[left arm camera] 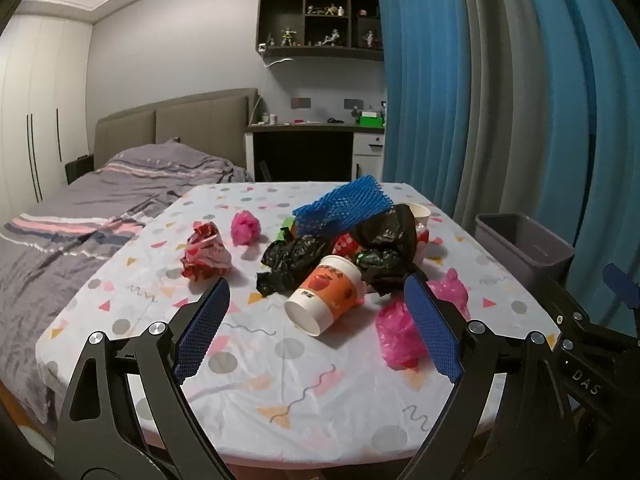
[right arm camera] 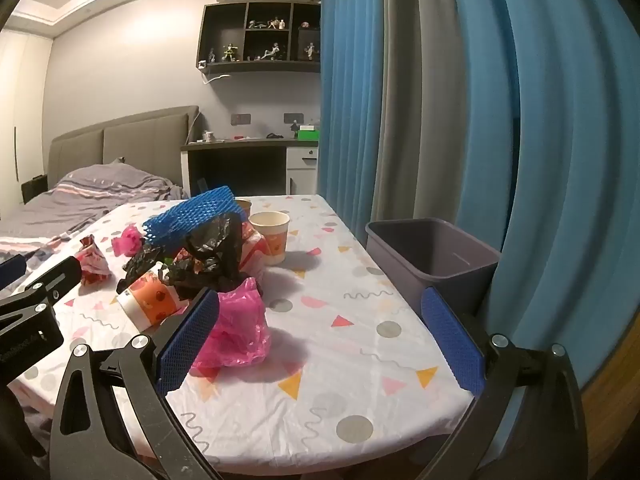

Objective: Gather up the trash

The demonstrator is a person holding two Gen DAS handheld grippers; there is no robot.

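Trash lies heaped on a table (left arm camera: 280, 380) with a patterned white cloth. An orange paper cup (left arm camera: 326, 294) lies on its side in front of crumpled black bags (left arm camera: 292, 262) and a blue foam net (left arm camera: 342, 206). A pink bag (left arm camera: 398, 332) lies by the right finger of my left gripper (left arm camera: 316, 320), which hangs open and empty just short of the cup. My right gripper (right arm camera: 320, 336) is open and empty too, over the table's near right part, with the pink bag (right arm camera: 236, 328) beside its left finger. A grey bin (right arm camera: 432, 256) stands off the table's right edge.
A red-white wrapper (left arm camera: 206, 252) and a small pink wad (left arm camera: 245, 227) lie left of the heap. An upright paper cup (right arm camera: 272, 234) stands behind it. Blue curtains (right arm camera: 540, 120) hang right, a bed (left arm camera: 80, 216) lies left, a desk (left arm camera: 316, 148) stands beyond.
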